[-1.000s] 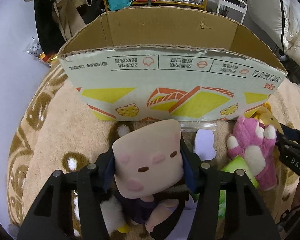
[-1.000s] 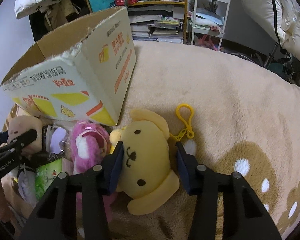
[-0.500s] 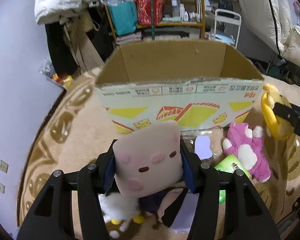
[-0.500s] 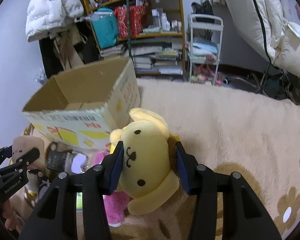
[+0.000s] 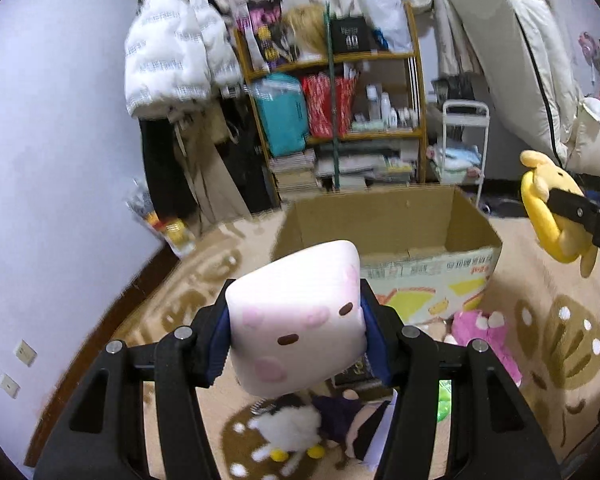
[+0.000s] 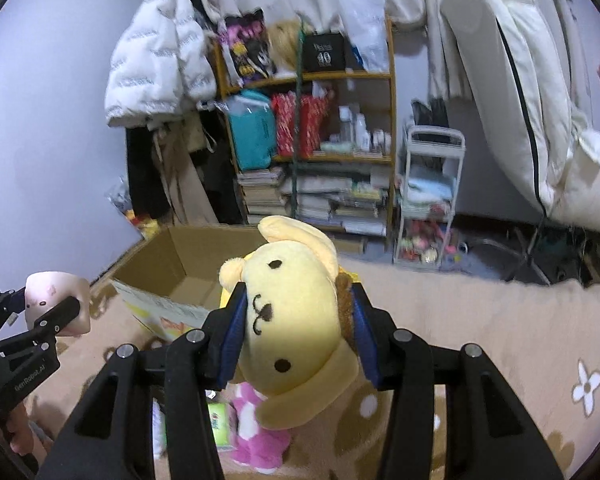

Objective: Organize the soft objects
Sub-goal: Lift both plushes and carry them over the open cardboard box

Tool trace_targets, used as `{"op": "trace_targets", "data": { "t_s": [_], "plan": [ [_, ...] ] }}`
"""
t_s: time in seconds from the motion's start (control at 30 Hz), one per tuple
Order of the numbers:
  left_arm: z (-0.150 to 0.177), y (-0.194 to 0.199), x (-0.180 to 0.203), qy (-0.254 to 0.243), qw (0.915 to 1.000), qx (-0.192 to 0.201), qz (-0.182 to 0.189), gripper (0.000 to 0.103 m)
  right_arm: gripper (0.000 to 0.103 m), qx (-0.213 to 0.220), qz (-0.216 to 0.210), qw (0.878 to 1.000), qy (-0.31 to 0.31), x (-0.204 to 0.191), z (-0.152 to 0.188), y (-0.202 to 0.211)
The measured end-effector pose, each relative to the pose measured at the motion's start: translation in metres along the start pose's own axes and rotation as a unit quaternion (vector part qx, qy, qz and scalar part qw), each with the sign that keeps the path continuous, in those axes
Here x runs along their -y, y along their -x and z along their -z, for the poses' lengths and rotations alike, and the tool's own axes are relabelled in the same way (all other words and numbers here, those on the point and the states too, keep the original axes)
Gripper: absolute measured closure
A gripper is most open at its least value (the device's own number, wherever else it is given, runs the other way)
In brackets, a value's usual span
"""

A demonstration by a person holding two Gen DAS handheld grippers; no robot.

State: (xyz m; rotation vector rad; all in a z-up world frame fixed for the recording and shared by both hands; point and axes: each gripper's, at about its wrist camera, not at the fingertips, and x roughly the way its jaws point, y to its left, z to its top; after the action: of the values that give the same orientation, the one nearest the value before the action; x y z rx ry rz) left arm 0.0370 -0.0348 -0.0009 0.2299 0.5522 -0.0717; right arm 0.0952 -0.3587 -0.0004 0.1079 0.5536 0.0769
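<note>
Left wrist view: my left gripper [image 5: 296, 344] fingers clamp the pink cube plush [image 5: 300, 320]; right gripper [image 6: 296, 340] pinches the yellow dog plush [image 6: 296, 320]. I should centre both over the cardboard box [image 5: 384, 232] before releasing.

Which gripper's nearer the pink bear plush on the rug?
Hard to call; both are raised. Left gripper hangs up-left of the pink bear plush; right gripper hangs almost directly above it.

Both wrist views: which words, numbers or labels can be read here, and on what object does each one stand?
"GenRobot.AI": on the body of the left gripper, seen in the right wrist view.
"10": on the black box on the top shelf; the small word above it is blurred.
Red characters on the cardboard box: printed upside down, too small to read.
Book spines: blurred.
</note>
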Motion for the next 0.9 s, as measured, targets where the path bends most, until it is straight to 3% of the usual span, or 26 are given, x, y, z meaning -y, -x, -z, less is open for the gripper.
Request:
{"op": "trace_targets", "data": {
  "t_s": [0.13, 0.33, 0.73, 0.9],
  "plan": [
    [-0.01, 0.025, -0.008, 0.003, 0.9994, 0.035, 0.0, 0.048, 0.051, 0.032, -0.002, 0.999, 0.023, -0.015, -0.016, 0.019],
    [-0.036, 0.031, -0.019, 0.019, 0.998, 0.061, 0.005, 0.048, 0.051, 0.061, -0.013, 0.997, 0.036, -0.03, -0.035, 0.032],
    [-0.097, 0.025, -0.02, 0.019, 0.9908, 0.133, 0.016, 0.046, 0.05, 0.09, -0.032, 0.995, 0.042, -0.042, -0.072, 0.013],
    [-0.107, 0.013, -0.017, 0.045, 0.9867, 0.156, 0.003, 0.044, 0.049, 0.101, -0.041, 0.994, 0.028, -0.042, -0.076, 0.001]
  ]
}}
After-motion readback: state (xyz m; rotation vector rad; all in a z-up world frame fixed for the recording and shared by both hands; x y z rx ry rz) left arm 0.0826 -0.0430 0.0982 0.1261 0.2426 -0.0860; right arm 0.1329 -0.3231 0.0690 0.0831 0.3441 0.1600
